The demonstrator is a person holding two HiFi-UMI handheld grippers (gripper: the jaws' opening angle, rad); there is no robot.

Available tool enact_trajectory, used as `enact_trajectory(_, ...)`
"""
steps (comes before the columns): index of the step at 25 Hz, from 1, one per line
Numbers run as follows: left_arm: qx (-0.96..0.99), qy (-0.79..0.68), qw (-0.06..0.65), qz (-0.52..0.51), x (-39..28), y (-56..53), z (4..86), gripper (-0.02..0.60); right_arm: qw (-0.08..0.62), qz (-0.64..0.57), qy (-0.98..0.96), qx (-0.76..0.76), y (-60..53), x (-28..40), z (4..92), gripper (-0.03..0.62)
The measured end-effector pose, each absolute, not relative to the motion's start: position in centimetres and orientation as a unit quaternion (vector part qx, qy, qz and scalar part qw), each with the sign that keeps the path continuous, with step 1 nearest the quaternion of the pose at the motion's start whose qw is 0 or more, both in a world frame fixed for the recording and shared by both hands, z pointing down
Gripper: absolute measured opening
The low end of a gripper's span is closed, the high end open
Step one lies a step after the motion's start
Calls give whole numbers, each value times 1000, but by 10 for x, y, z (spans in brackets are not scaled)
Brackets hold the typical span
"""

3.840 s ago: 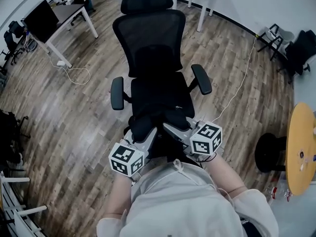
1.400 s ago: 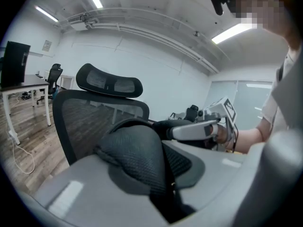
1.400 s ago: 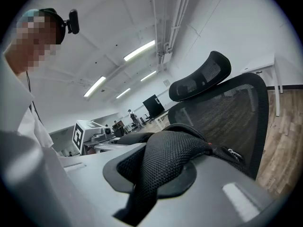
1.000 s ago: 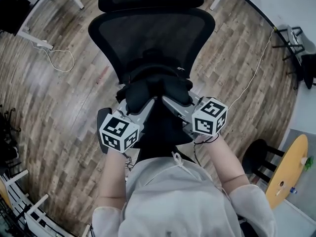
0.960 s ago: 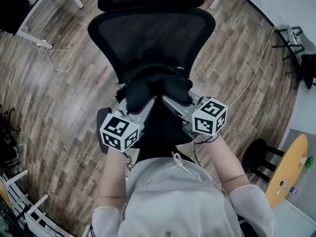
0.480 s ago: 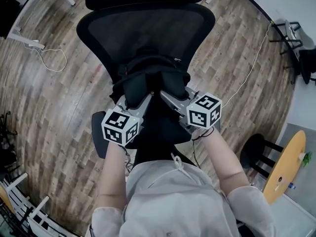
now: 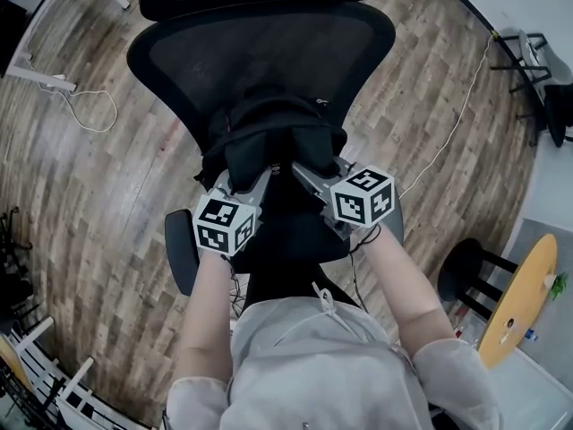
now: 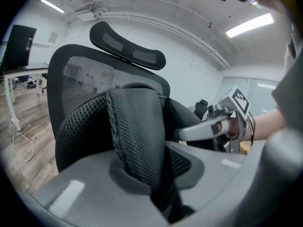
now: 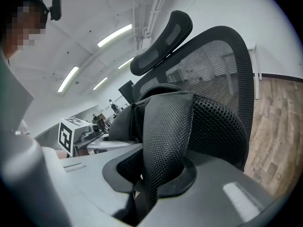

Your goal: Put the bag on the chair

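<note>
A black bag (image 7: 273, 146) hangs between my two grippers, over the seat and close against the mesh backrest of the black office chair (image 7: 260, 61). My left gripper (image 7: 242, 179) pinches one black mesh shoulder strap (image 8: 137, 136), and its jaws are closing a little tighter on it. The right gripper (image 7: 300, 170) is shut on the other mesh strap (image 9: 165, 136). In the left gripper view the chair's backrest (image 8: 80, 84) and headrest (image 8: 128, 51) rise just behind the bag. The seat is mostly hidden under the bag and my arms.
The chair's left armrest (image 7: 179, 249) shows beside my left forearm. A black stool (image 7: 461, 276) and a round yellow table (image 7: 519, 298) stand at the right. A white cable (image 7: 81, 106) lies on the wooden floor at the left, by a white desk leg (image 7: 36, 74).
Both grippers have carried the bag forward, closer to the backrest. The chair fills more of the head view than before.
</note>
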State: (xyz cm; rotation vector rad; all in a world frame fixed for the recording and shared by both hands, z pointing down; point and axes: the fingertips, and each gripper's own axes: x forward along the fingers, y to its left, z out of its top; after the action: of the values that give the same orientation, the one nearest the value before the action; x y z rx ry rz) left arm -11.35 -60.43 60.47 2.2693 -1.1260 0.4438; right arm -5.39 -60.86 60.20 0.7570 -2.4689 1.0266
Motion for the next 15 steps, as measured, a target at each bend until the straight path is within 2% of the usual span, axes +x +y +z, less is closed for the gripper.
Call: enact_trajectory(15,838,-411,335,130,-123,-630,654,74,177,340,-873,303,-644,-53,655,51)
